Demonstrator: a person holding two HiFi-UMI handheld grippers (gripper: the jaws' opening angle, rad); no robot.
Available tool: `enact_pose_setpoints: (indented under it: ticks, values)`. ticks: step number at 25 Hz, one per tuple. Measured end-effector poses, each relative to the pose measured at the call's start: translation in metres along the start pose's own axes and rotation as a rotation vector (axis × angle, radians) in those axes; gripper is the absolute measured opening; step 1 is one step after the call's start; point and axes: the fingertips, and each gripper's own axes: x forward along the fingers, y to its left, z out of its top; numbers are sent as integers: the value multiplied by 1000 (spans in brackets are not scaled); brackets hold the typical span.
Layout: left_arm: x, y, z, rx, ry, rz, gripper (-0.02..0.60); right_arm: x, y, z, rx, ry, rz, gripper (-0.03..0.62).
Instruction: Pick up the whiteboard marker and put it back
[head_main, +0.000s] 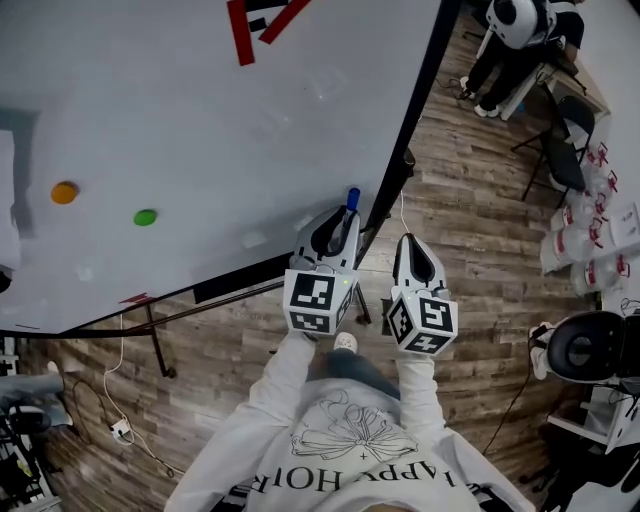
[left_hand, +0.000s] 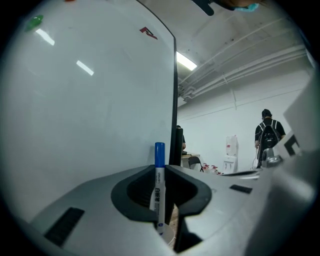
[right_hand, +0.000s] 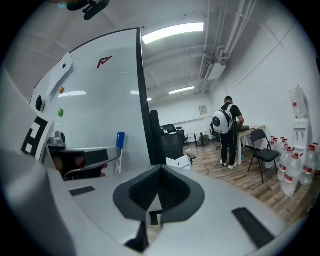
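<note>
Left gripper view: left gripper (left_hand: 160, 170) grasps the whiteboard marker (left_hand: 159, 187) upright beside the whiteboard (left_hand: 90, 100), presumably for returning; right gripper (right_hand: 161, 170) clenched, empty.

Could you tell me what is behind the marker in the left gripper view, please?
The whiteboard and its dark edge stand behind the marker. Lower down, the left gripper, shut on the marker, blocks whatever is behind its barrel.
</note>
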Motion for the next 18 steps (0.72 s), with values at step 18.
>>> enact_pose_setpoints:
  ticks: [18]
  values:
    - [24, 13, -82, 100, 103, 124, 60, 25, -15, -43, 8, 104, 53, 3]
